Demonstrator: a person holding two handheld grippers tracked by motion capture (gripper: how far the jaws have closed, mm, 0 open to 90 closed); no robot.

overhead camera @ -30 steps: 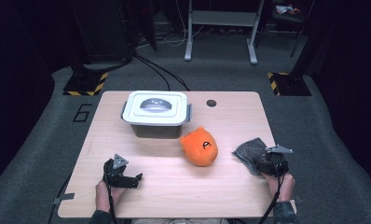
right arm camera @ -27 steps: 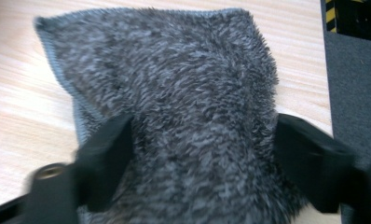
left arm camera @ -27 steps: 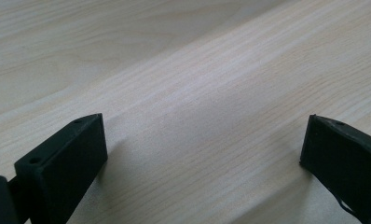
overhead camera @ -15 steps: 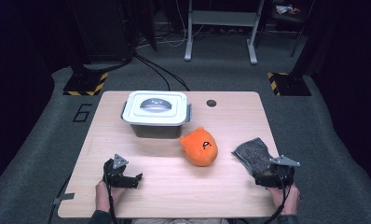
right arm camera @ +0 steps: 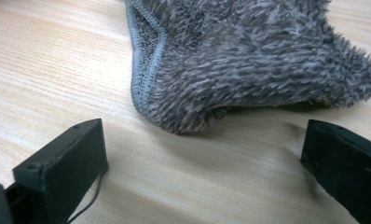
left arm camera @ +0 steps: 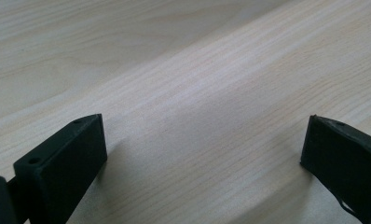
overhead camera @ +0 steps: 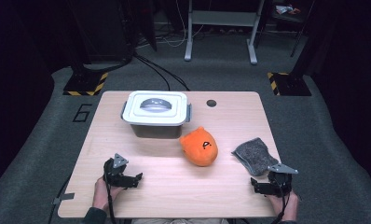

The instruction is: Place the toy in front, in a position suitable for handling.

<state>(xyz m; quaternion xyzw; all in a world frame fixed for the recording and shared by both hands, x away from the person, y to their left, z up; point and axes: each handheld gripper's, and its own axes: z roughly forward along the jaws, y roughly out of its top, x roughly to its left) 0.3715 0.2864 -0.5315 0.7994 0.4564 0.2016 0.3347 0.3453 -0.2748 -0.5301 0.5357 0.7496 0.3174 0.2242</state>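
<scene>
Here, on the pale wood table (overhead camera: pixel 174 186) — dark room, grey carpet (overhead camera: pixel 323 121) — both tools gape; empty.

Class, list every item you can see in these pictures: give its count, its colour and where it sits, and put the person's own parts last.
Table: one, light wood, centre.
Lidded box: one, white lid on a grey body, far left of the table.
Plush toy: one, orange, middle of the table.
Fluffy cloth: one, grey, right side, just ahead of the right gripper.
Round hole: one, dark, far edge.
Left gripper: one, black, near left, open.
Right gripper: one, black, near right, open.
</scene>
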